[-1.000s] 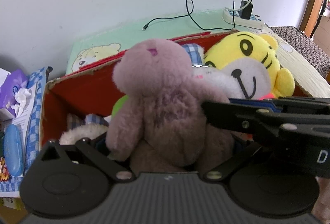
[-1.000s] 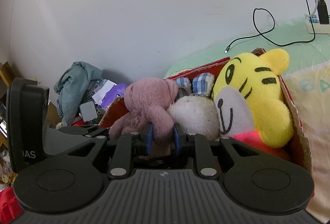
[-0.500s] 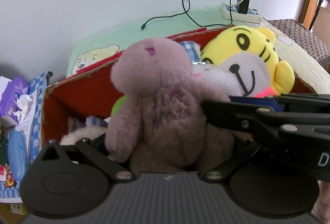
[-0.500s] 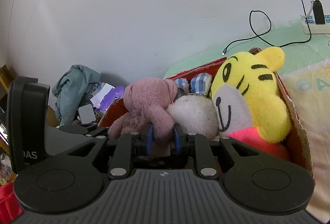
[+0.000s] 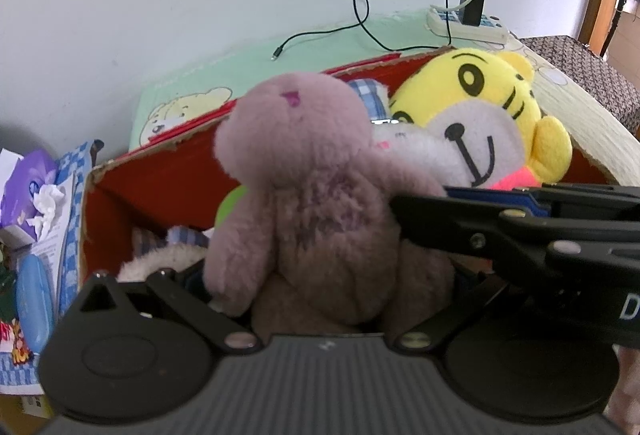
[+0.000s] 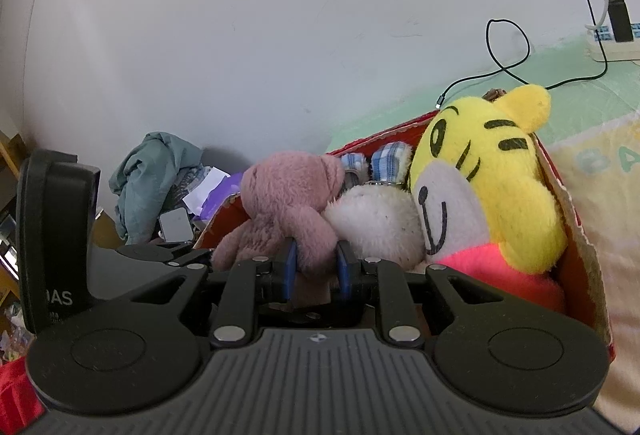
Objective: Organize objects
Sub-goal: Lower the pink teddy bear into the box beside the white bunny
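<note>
Right now: two hand-held grippers sit at one toy, everything poised over the box.
Right hand-held gripper (image 6: 313,271): blue pads drawn close together, clamped on a limb of the pink plush bear (image 6: 288,207).
Left hand-held gripper (image 5: 332,299): arms spread wide to either side of the bear's body; its fingertips are hidden behind the fur, so it cannot be told whether they press on the toy or merely flank it.
Pink plush bear: upright at the near edge of the red cardboard box (image 5: 160,179), back to the left wrist view, shoulder touching the white fluffy toy (image 6: 376,223).
Already packed: the yellow tiger plush (image 6: 488,171) leans in the right end of the box, and a blue-checked toy (image 6: 390,159) peeks up behind the white one.
Box room: the left end looks emptier, with a green shape and some plaid fabric low inside.
Progress: well along, by the look of it; several toys are in, and the bear appears to be the one being settled.
Left to do: seat the bear, let go, and then perhaps deal with the clutter outside the box, such as the purple tissue pack (image 5: 28,175) and the teal cloth heap (image 6: 156,171).
Surroundings: box rests on a bed with a green printed sheet (image 5: 320,47); a power strip (image 5: 468,25) and cable lie behind it.
</note>
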Demonstrator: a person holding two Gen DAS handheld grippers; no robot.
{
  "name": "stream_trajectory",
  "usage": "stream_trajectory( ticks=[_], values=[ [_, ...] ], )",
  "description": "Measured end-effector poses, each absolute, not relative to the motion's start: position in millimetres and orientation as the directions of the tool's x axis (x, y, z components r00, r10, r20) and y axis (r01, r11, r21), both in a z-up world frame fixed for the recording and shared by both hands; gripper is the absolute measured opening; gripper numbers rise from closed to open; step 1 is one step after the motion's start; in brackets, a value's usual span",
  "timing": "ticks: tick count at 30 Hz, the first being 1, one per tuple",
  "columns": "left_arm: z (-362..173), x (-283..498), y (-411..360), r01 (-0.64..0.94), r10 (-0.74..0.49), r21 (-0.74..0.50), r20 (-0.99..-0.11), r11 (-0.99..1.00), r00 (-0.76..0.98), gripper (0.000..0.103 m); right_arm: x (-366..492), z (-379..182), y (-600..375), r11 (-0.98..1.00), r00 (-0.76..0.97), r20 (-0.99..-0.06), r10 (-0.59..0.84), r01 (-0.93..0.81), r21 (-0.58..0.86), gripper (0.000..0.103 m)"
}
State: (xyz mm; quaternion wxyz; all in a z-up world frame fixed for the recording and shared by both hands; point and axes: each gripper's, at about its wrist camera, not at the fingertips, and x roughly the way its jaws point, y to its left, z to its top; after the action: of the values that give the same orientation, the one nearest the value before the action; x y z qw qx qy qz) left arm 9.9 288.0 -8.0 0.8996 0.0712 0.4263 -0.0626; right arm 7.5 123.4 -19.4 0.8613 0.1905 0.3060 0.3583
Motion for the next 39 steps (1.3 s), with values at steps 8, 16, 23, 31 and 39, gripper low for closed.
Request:
stream_trajectory(
  ticks=[8,16,23,31,39],
  values=[
    [-8.1,10.2,288.8,0.172,-0.054,0.070,-0.775,0.983,0.629,0.103,6.1,-19.8,121.8,0.667,0.554,-0.387,0.737,-0.501,0.551,0.020],
    [-8.1,12.1,289.5,0.159,-0.055,0.060,-0.775,0.985,0.629,0.103,8.6,-17.9,123.2,0.673,0.551,-0.400,0.733,-0.499,0.546,0.020],
    [-7.2,12.4,290.7,0.158,-0.055,0.058,-0.775,0.986,0.629,0.103,8.2,-16.0,123.5,0.675,0.545,-0.407,0.733,-0.510,0.534,0.020],
    [-7.0,12.2,290.4,0.159,-0.055,0.059,-0.776,0.986,0.628,0.103,8.4,-16.0,123.7,0.677,0.546,-0.409,0.732,-0.513,0.528,0.020],
    [-7.7,11.9,289.6,0.158,-0.053,0.061,-0.776,0.986,0.628,0.103,9.0,-15.5,123.7,0.679,0.547,-0.409,0.730,-0.513,0.526,0.020]
  ],
)
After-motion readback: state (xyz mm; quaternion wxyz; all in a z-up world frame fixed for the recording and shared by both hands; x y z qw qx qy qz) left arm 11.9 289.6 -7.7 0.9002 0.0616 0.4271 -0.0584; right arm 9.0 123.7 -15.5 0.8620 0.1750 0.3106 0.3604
